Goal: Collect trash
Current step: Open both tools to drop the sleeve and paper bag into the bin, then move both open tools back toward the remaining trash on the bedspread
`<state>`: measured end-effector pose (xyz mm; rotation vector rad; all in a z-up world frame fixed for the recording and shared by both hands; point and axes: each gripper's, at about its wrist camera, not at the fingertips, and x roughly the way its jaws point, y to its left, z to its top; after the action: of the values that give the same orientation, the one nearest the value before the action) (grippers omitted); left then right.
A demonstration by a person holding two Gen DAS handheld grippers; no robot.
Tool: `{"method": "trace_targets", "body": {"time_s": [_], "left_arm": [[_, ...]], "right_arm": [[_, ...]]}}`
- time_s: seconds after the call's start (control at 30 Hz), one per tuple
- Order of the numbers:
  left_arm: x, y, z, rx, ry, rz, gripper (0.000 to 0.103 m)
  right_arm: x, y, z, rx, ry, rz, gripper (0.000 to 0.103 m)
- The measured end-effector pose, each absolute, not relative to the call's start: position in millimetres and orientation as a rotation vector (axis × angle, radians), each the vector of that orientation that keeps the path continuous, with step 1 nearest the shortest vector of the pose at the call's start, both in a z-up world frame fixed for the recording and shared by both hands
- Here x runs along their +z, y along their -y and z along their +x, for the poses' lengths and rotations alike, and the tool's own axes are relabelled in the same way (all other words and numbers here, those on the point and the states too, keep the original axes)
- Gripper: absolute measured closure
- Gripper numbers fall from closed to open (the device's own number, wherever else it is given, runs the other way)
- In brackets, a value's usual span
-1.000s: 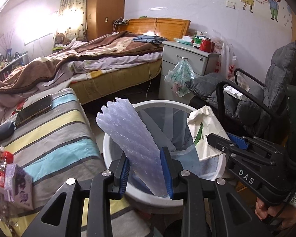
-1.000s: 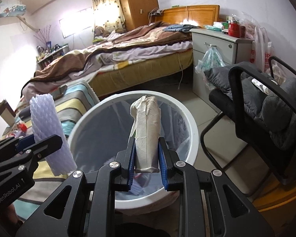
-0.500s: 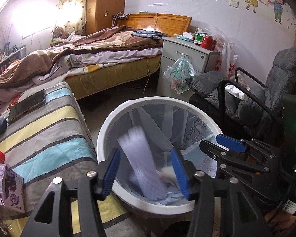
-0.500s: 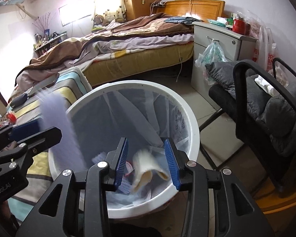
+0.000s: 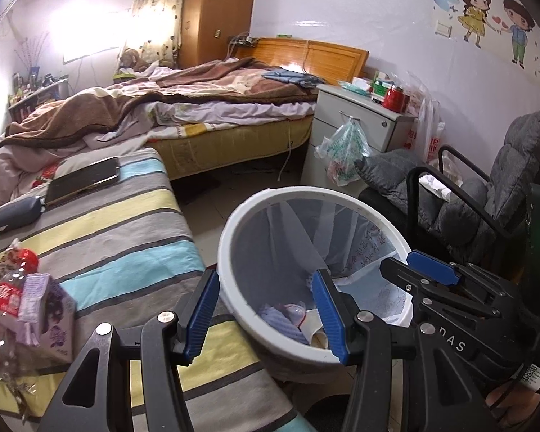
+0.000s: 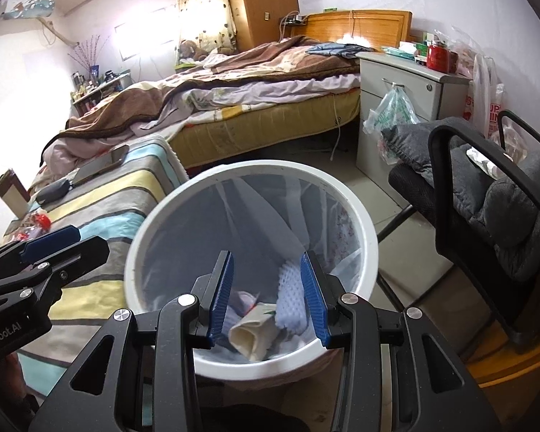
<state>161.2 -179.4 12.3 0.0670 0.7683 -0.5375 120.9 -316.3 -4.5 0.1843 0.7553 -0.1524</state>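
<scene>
Both grippers — left gripper (image 5: pixel 266 311), right gripper (image 6: pixel 266 297) — empty over bin (image 6: pixel 363 223)

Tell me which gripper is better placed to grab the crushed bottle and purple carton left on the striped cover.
Left, probably. The crushed bottle and purple carton lie just beside the left gripper, whose jaws stand empty.

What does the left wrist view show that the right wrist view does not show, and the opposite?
Only the left wrist view shows the wall cartoon and the purple carton beside a crushed bottle. Only the right wrist view shows the air conditioner and the folded paper in full. Both share the white bin, the striped cover, the phone and both open grippers, nothing between their fingers.
</scene>
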Motion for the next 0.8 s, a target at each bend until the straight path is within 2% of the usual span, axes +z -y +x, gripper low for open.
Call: {"method": "trace_targets", "body": {"time_s": [0.8], "left_arm": [[29,51,124,-0.315,-0.694,0.004,0.049]], "right_arm": [[10,234,121,0.023,-0.683,0.135,0.061]]}}
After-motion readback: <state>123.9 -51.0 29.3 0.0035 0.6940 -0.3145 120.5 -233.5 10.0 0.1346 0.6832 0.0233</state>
